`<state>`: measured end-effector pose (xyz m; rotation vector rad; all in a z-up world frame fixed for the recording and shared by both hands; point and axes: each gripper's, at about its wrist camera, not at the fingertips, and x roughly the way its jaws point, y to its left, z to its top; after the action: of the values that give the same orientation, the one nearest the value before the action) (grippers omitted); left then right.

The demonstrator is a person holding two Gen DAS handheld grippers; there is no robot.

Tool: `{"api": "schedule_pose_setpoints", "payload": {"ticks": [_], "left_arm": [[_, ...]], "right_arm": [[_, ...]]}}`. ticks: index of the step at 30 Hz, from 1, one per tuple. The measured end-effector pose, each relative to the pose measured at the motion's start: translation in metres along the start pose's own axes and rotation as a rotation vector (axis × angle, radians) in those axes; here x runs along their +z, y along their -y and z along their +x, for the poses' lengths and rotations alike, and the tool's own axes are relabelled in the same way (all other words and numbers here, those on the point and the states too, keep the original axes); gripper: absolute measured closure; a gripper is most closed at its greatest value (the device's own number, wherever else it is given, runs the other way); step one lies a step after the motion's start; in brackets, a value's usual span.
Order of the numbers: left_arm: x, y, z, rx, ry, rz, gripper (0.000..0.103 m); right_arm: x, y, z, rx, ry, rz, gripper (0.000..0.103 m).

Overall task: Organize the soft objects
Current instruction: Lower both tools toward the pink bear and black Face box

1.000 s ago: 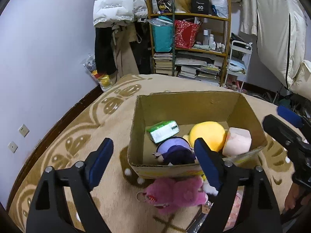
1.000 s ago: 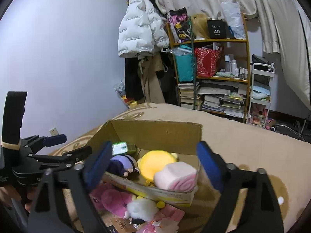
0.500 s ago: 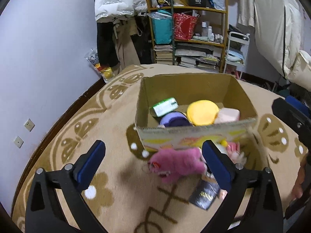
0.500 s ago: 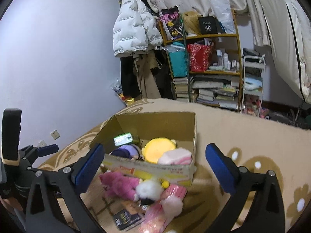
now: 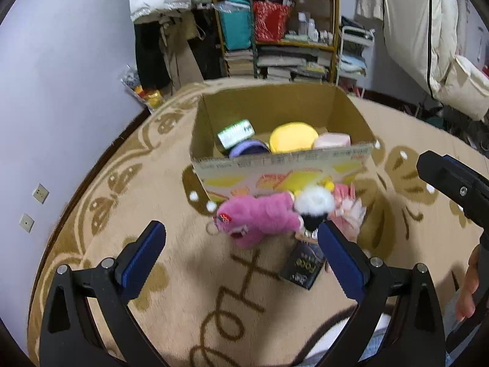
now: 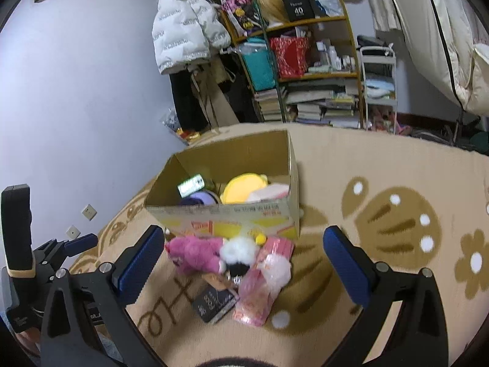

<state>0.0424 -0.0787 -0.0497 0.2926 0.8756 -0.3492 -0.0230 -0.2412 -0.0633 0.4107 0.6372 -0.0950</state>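
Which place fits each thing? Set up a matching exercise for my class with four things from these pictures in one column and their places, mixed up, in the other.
Things:
1. yellow cushion
2. pink plush toy
3. black packet
4. white jacket

Places:
A. lying on the carpet, nearest the camera in the pile
B. hanging high against the wall, beside the shelf
C. inside the cardboard box
D. on the carpet against the front of the box

Pairs: 1-C, 2-D, 3-A, 4-B
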Motion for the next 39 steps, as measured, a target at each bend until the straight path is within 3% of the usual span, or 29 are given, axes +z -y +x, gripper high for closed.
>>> {"api": "schedule_pose_setpoints", "payload": {"ticks": [12, 39], "left_arm": [[-0.015, 0.012, 0.032, -0.031, -0.121, 0.034, 0.004], [-0.029, 0.058, 0.114, -0.094, -0.301, 0.169, 0.004]], "right_arm": [[-0.02, 0.009, 0.037, -0.029, -0.163, 0.027, 0.0], [-0.047, 0.035, 0.129, -0.097, -0.4, 0.081, 0.0]]}}
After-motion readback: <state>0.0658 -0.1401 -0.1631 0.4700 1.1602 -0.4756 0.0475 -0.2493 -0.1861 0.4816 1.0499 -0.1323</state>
